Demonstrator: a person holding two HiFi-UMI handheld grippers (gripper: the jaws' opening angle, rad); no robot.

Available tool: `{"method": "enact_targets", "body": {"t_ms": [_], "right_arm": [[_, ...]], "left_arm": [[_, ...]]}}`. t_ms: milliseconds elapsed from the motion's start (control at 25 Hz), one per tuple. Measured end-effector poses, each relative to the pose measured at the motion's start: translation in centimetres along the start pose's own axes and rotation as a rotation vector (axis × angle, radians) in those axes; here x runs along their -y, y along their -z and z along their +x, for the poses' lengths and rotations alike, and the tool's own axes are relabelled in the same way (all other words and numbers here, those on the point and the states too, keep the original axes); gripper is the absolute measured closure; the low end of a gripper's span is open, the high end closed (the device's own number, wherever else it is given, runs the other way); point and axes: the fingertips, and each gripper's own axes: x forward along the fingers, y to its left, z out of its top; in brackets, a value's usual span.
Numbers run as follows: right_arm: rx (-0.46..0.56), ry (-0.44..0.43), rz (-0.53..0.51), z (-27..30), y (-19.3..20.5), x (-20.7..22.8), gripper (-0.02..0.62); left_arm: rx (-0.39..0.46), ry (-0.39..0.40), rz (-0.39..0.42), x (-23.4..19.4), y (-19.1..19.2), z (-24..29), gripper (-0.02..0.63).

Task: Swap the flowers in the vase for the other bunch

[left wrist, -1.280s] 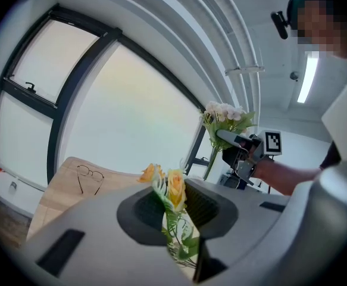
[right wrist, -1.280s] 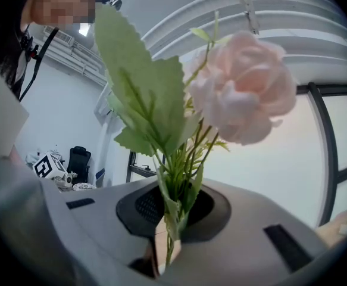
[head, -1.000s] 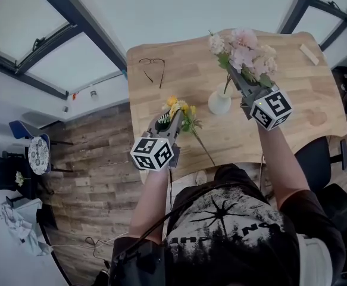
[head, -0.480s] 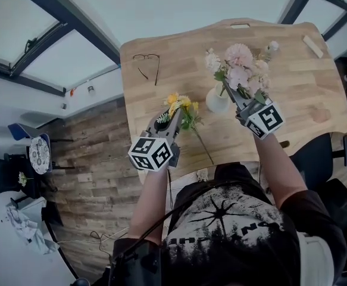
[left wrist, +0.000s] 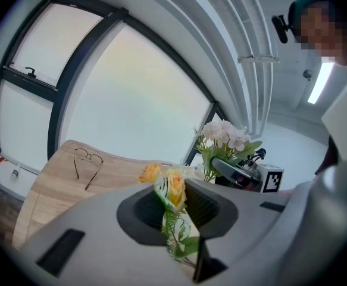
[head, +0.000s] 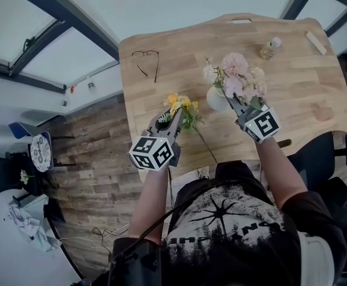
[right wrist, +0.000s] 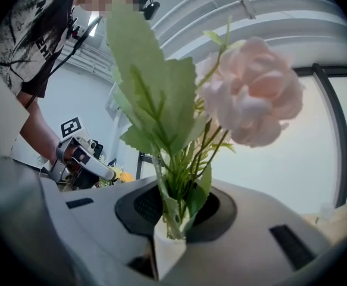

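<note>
My right gripper [head: 235, 104] holds a bunch of pink flowers [head: 235, 76] by the stems, just right of a small white vase [head: 216, 100]. The blooms stand over the vase; the lower ends of the stems are hidden. In the right gripper view its jaws are opening, with the green stems [right wrist: 176, 210] still pinched between them. My left gripper [head: 177, 116] is shut on a bunch of yellow flowers [head: 180, 105] and holds it above the table's near edge, left of the vase. In the left gripper view the yellow bunch [left wrist: 172, 190] rises from between the jaws.
On the wooden table [head: 179, 34], a pair of glasses [head: 146, 61] lies at the far left. At the far right stand a small bottle [head: 270, 47] and a wooden block [head: 315, 42]. A black chair [head: 327, 158] stands at the right, with windows beyond.
My right gripper has come down with the pink bunch, from well above the vase to close beside it. The left gripper with the yellow bunch has hardly moved.
</note>
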Motion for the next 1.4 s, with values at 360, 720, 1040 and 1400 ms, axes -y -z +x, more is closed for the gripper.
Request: {"method": "enact_targets", "body": {"t_ms": [360, 720, 1040, 1400], "right_arm": [[-0.021, 0.010, -0.022, 0.0, 0.6, -0.1, 0.491], [-0.069, -0.026, -0.051, -0.1, 1.2, -0.9, 0.378], [-0.120, -0.005, -0.007, -0.6, 4.1, -0.8, 0.357], [-0.129, 0.016, 0.022, -1.1, 5.4, -1.0, 0.354]], "left_arm": [[-0.009, -0.009, 0.005, -0.2, 0.2, -0.1, 0.525], [-0.021, -0.004, 0.004, -0.1, 0.8, 0.2, 0.525], [-0.028, -0.007, 0.003, -0.2, 1.0, 0.0, 0.525], [-0.031, -0.010, 0.003, -0.4, 1.4, -0.3, 0.525]]}}
